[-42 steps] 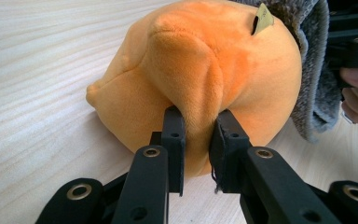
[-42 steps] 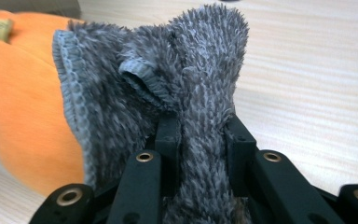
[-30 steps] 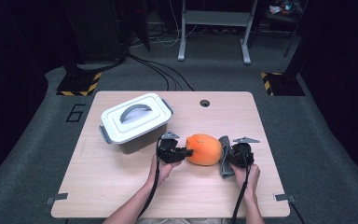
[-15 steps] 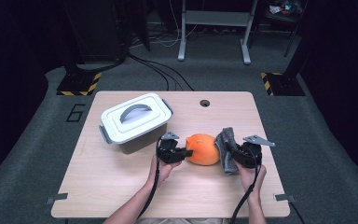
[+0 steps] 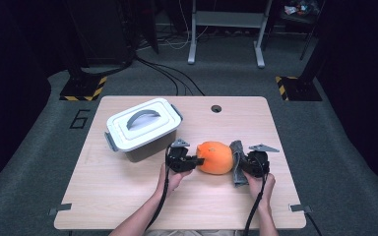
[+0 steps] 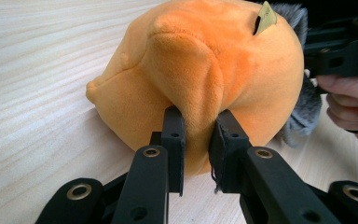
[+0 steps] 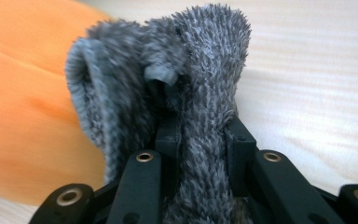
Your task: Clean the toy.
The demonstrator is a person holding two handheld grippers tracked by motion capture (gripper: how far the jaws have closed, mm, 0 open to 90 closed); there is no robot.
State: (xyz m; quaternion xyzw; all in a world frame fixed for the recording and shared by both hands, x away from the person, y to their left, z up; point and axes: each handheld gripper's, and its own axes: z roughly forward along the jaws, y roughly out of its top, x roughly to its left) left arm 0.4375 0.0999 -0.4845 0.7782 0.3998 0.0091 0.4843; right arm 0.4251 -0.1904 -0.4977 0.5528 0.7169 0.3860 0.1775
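Two grippers' jaws pinch the orange plush toy (image 5: 215,157) from opposite ends.

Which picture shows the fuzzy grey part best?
The right gripper view: the shaggy grey plush piece sits close up, pinched by the right hand-held gripper. The high view shows it small; the left gripper view shows just its edge.

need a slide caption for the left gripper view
Left gripper pinches a fold of the orange plush toy on the wooden table.
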